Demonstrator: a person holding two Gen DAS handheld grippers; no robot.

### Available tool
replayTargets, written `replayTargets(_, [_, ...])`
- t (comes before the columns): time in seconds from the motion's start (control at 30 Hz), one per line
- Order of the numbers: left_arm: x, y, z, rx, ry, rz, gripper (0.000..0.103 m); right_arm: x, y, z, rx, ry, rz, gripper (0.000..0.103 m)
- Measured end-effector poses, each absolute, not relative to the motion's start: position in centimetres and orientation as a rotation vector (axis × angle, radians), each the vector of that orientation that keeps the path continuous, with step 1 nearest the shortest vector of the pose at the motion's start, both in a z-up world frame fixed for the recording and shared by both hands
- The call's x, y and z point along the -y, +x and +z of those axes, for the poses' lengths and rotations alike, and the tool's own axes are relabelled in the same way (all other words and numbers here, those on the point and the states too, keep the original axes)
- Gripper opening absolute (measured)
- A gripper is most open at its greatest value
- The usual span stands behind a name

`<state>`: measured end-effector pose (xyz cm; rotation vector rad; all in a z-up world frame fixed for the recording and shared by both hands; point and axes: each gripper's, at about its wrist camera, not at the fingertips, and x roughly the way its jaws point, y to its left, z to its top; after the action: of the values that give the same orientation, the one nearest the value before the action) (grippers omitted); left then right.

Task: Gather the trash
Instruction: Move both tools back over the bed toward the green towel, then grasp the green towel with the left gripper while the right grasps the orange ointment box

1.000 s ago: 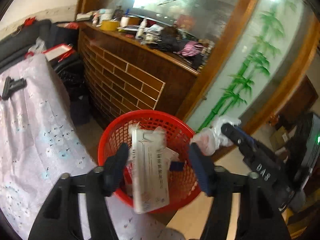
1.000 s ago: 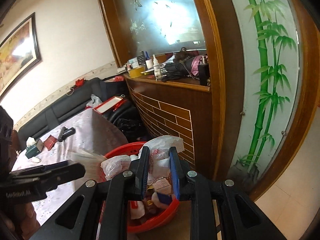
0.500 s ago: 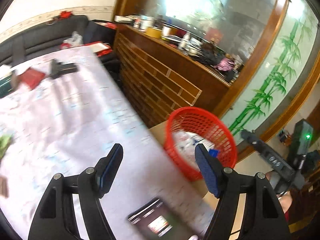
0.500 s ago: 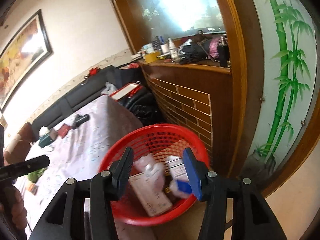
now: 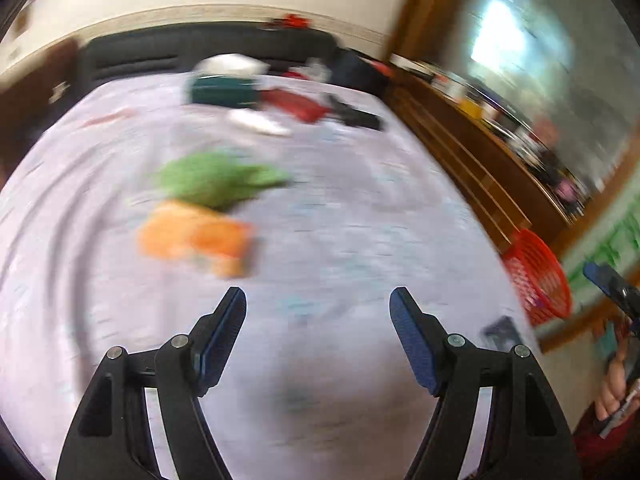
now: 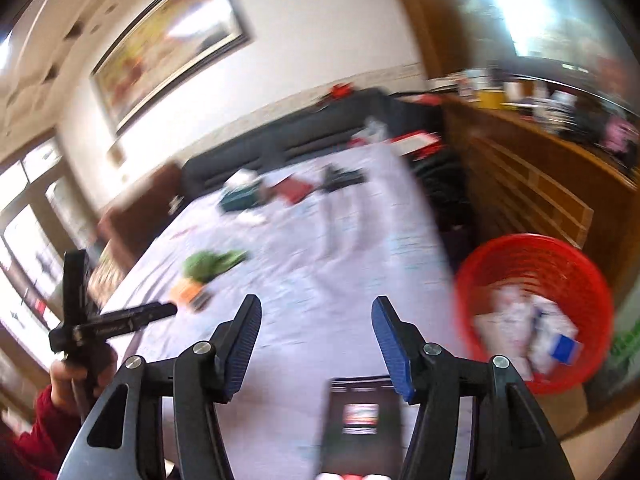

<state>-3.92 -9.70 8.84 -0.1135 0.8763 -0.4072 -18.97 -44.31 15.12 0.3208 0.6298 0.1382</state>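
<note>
My left gripper (image 5: 318,300) is open and empty, pointing down over the lilac tablecloth (image 5: 360,220). Ahead of it to the left lie a blurred orange packet (image 5: 196,238) and a green crumpled wrapper (image 5: 216,182). The jaws of my right gripper (image 6: 316,308) are opening with nothing between them, above the table's near end. To its right the red mesh basket (image 6: 520,240) stands off the table's corner with white trash inside. The right wrist view also shows the orange packet (image 6: 186,292), the green wrapper (image 6: 212,264) and the left gripper (image 6: 120,320) in a red-sleeved hand.
A dark box (image 6: 364,412) lies on the table just below my right gripper. At the far end are a teal box (image 5: 220,90), a red pouch (image 5: 296,104) and a black object (image 5: 356,116). A wooden counter (image 6: 540,168) runs along the right, a dark sofa (image 6: 280,140) behind.
Both grippers swung left from the red basket to over the table. The white box at the left gripper and the white bag in the right gripper now lie in the basket. The right jaws have opened.
</note>
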Motion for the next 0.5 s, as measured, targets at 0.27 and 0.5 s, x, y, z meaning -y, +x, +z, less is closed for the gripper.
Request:
replayTargets(0.27, [-0.8,-2.6,8.4,-0.862,-0.231,-0.219,0.073,30.7,-9.1,14.5,-0.81,0.089,0.432,0.081])
replayTargets(0.5, [-3.5,-2.0,8.3,-0.838,-0.217,-0.191,0.073,19.4,1.0,9.8,-0.941,-0.124,0.612,0.083])
